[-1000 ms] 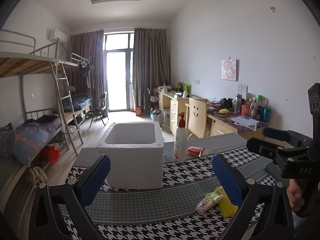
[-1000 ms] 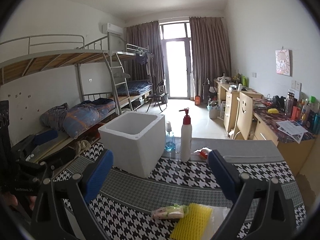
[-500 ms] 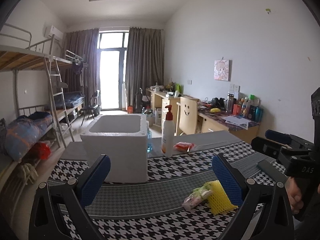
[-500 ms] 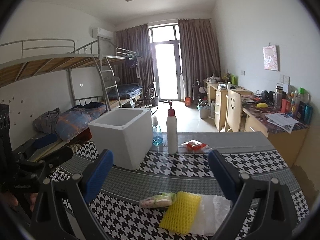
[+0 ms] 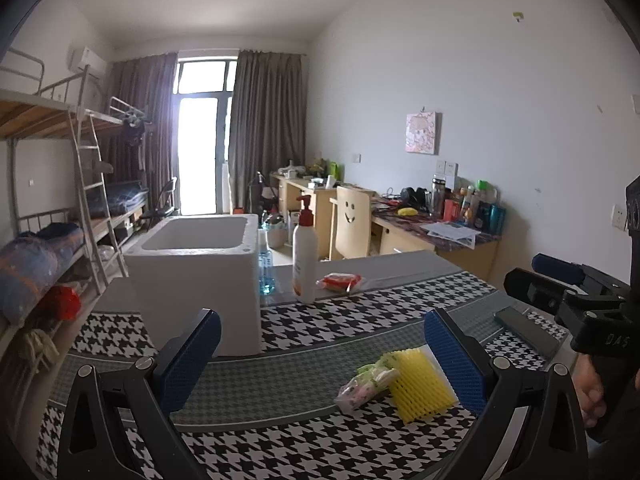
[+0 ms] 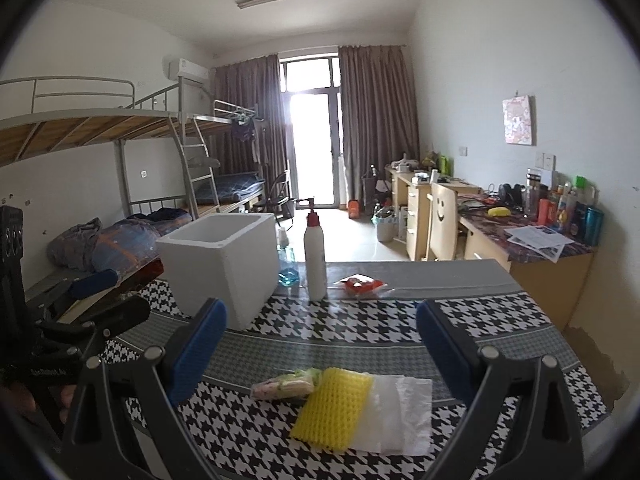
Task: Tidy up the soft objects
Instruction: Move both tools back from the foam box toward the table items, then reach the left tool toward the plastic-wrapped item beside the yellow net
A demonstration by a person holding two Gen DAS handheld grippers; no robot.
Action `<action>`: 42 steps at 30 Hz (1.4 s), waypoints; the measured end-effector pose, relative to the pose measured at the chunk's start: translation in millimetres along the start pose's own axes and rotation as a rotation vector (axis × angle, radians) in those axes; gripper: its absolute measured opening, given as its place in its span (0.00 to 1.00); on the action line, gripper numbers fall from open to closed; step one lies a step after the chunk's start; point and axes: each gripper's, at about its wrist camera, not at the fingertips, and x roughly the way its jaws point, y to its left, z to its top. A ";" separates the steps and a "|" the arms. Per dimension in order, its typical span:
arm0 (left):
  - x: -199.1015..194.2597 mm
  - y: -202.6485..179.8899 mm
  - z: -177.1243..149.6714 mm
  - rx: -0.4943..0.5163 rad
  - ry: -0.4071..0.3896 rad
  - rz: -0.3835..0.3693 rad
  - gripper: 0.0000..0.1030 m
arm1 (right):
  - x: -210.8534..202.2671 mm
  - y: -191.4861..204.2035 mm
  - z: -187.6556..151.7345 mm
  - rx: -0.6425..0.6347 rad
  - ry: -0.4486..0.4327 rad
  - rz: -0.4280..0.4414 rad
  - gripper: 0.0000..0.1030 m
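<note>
Yellow foam net [image 6: 332,408] lies on my table [image 6: 500,320], touching a snack packet [image 6: 286,386]; both my grippers [image 6: 320,344] [image 5: 320,356] gape wide, empty.

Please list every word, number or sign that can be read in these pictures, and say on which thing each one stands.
"DAS": on the black body of the right gripper, seen from the left wrist view.
Smiley face sign: on the back of the wooden chair.
Left gripper body lettering: too blurred to read.
Pump bottle label, desk bottles, papers: too small to read.
</note>
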 end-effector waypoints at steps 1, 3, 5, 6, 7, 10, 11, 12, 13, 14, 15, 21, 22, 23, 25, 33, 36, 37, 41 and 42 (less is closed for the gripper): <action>0.8 -0.8 -0.8 0.000 0.001 -0.004 0.99 | -0.9 -2.3 -1.6 0.006 0.002 -0.003 0.95; 2.9 -2.9 -2.6 0.005 0.006 -0.012 0.99 | -1.9 -5.1 -4.5 0.013 0.003 -0.013 0.95; 6.8 -4.9 -4.7 0.010 0.016 -0.011 0.99 | -1.5 -7.6 -7.6 0.018 0.010 -0.023 0.95; 8.7 -5.9 -5.6 0.011 0.021 -0.011 0.99 | -1.2 -9.0 -8.8 0.020 0.013 -0.028 0.95; 11.0 -7.6 -6.9 0.011 0.026 -0.012 0.99 | -1.0 -10.7 -10.4 0.022 0.018 -0.034 0.95; 17.9 -9.7 -8.6 0.014 0.040 -0.010 0.99 | -0.7 -16.4 -14.7 0.029 0.026 -0.052 0.95; 19.2 -10.2 -9.4 0.017 0.043 -0.011 0.99 | -1.0 -17.6 -16.6 0.031 0.029 -0.061 0.95; 20.6 -11.3 -10.5 0.020 0.048 -0.014 0.99 | -0.8 -19.3 -18.5 0.034 0.033 -0.072 0.95; 22.2 -11.9 -11.7 0.022 0.055 -0.019 0.99 | -0.5 -21.4 -20.9 0.039 0.039 -0.081 0.95; 23.8 -12.1 -12.8 0.022 0.059 -0.026 0.99 | -0.1 -22.7 -22.0 0.041 0.043 -0.086 0.95; 25.4 -12.4 -13.9 0.023 0.064 -0.030 0.99 | 0.0 -24.7 -24.0 0.045 0.046 -0.092 0.95; 39.2 -15.4 -20.0 0.030 0.100 -0.035 0.99 | 4.2 -32.5 -34.7 0.057 0.077 -0.120 0.95; 41.0 -16.1 -20.7 0.029 0.106 -0.037 0.99 | 5.2 -33.4 -35.5 0.056 0.082 -0.126 0.95; 43.2 -16.7 -22.4 0.028 0.115 -0.040 0.99 | 5.5 -34.0 -36.3 0.055 0.085 -0.129 0.95; 46.5 -17.6 -24.4 0.031 0.126 -0.042 0.99 | 7.1 -36.5 -39.0 0.060 0.093 -0.132 0.95; 69.6 -17.4 -33.1 0.039 0.187 -0.042 0.99 | 19.8 -45.3 -54.4 0.092 0.144 -0.150 0.95; 78.6 -18.4 -36.7 0.043 0.212 -0.041 0.99 | 24.4 -44.8 -58.8 0.085 0.165 -0.156 0.95; 81.0 -19.1 -37.6 0.049 0.220 -0.043 0.99 | 25.5 -44.7 -60.0 0.083 0.170 -0.157 0.95; 87.9 -19.2 -42.0 0.050 0.242 -0.051 0.99 | 30.4 -46.2 -63.4 0.083 0.200 -0.159 0.95; 90.0 -19.4 -43.2 0.051 0.250 -0.053 0.99 | 31.0 -46.2 -64.3 0.082 0.207 -0.159 0.95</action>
